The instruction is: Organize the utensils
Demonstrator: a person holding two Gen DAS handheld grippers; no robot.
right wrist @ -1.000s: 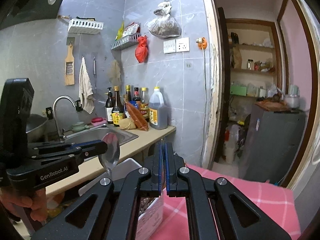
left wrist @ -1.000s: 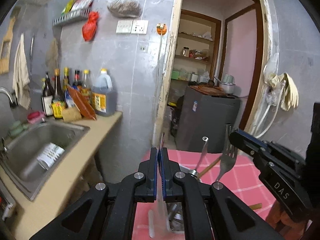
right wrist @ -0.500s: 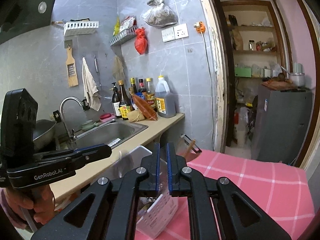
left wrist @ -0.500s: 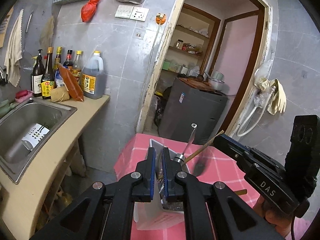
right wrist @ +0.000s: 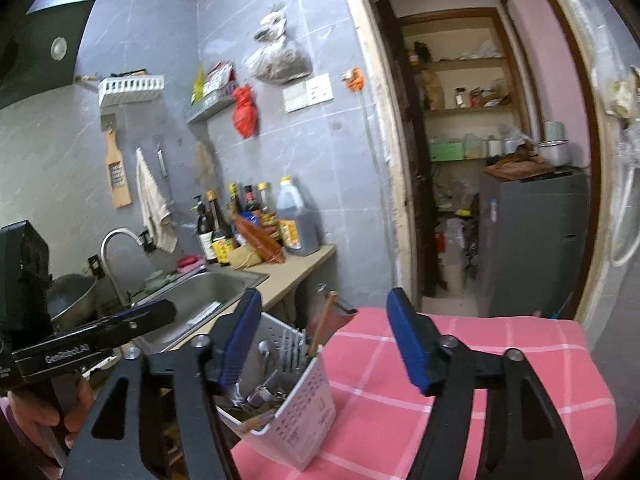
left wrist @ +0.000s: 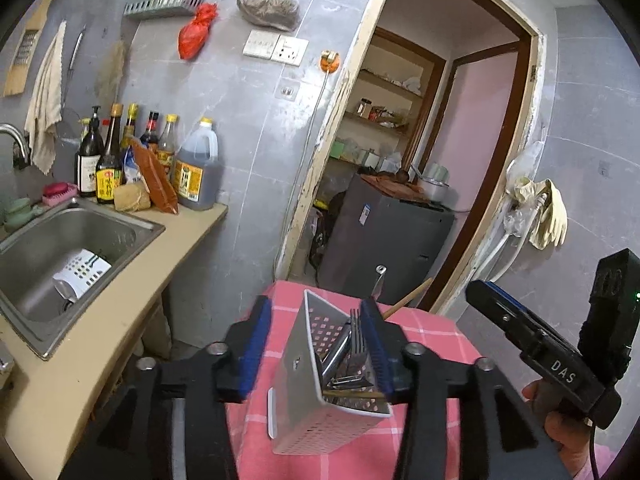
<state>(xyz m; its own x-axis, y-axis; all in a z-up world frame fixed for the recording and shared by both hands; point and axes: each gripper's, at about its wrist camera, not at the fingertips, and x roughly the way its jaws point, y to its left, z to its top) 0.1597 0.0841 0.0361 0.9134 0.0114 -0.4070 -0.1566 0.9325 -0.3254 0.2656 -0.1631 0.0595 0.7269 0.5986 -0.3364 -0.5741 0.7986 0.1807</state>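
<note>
A white perforated utensil holder stands on the pink checked tablecloth. It holds forks, a spoon and wooden chopsticks. My left gripper is open and empty, its jaws on either side of the holder's top. The holder also shows in the right wrist view, with fork tines sticking up. My right gripper is open and empty above the holder and cloth. Each gripper shows side-on in the other's view, the right and the left.
A steel sink sits in a beige counter at the left, with sauce bottles at the wall. A grey cabinet stands in the doorway behind the table. The table edge faces the counter.
Both grippers opened wide. The spoon from my left gripper and the fork from my right gripper now stand in the holder. Both views pulled back a little above the holder.
</note>
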